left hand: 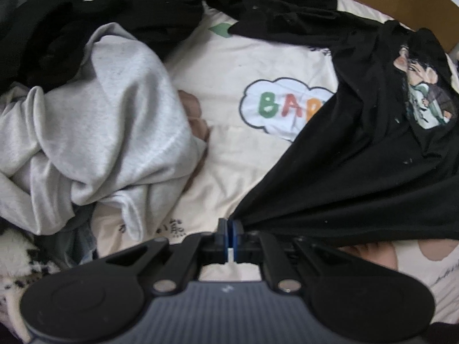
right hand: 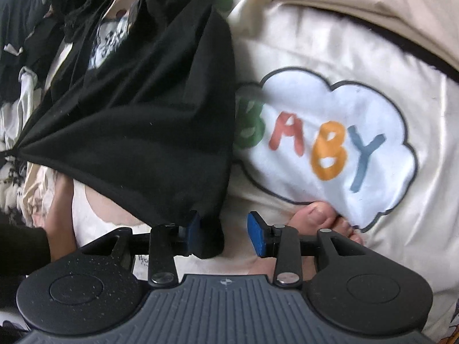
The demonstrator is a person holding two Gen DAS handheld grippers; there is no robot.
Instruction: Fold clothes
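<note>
The left gripper points steeply down, its blue pads pressed together on a corner of the black T-shirt. The right gripper, also angled down, stands with jaws apart, the shirt's other corner hanging against its left pad only.

Each view is taken from a wrist camera just behind its own gripper, aimed steeply down and close over the cream bedcover. The cloud print, centre right in the left view, and the black T-shirt are shared by both.
</note>
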